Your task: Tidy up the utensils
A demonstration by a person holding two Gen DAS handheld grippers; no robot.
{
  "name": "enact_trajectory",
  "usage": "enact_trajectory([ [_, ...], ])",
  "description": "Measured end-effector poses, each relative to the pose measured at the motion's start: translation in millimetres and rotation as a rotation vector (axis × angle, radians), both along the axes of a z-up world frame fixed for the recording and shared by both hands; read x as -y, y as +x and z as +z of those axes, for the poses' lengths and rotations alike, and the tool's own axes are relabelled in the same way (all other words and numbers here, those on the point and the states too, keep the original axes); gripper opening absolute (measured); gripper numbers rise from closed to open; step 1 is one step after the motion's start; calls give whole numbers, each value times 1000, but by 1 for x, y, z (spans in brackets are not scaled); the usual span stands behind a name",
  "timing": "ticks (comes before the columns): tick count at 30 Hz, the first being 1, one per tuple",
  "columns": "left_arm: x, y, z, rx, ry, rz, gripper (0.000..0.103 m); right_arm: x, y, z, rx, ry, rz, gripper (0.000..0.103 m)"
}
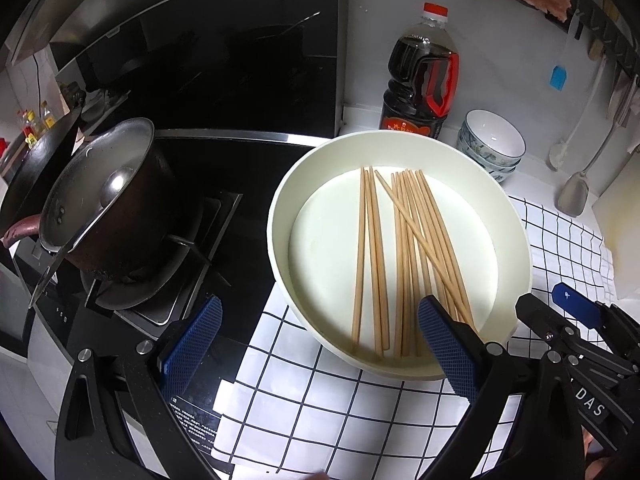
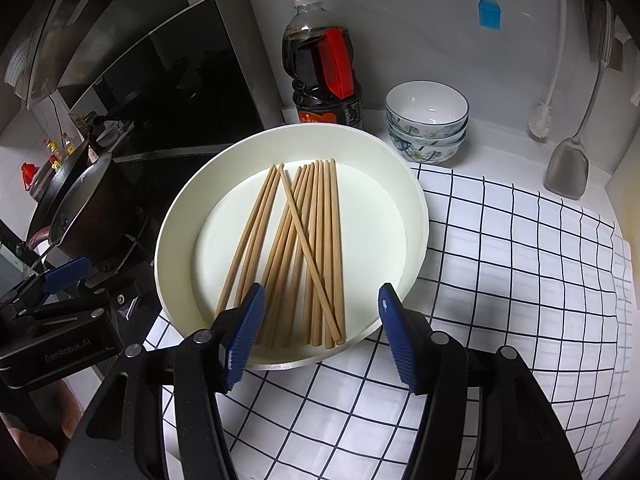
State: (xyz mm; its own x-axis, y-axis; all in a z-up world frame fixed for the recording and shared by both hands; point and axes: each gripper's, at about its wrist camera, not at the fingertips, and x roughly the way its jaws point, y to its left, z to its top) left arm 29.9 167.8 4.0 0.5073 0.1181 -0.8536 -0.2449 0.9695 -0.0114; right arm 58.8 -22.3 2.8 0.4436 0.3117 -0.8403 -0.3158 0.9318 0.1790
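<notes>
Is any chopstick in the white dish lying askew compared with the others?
Yes. One chopstick lies diagonally across the others in the white dish, while the remaining chopsticks lie roughly parallel.

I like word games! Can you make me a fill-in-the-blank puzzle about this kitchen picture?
1. The wooden chopsticks lie inside a round white ____.
2. One chopstick lies ____ the others.
3. The patterned bowls are ____ on each other.
4. The soy sauce bottle has a ____ cap.

Missing words: tray; across; stacked; red
</notes>
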Motion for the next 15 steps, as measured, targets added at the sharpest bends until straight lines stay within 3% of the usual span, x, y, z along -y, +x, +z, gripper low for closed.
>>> enact_trajectory([
  [15, 2, -3, 0, -4, -1, -7, 97, 0, -3, 1, -5, 5, -3, 58],
])
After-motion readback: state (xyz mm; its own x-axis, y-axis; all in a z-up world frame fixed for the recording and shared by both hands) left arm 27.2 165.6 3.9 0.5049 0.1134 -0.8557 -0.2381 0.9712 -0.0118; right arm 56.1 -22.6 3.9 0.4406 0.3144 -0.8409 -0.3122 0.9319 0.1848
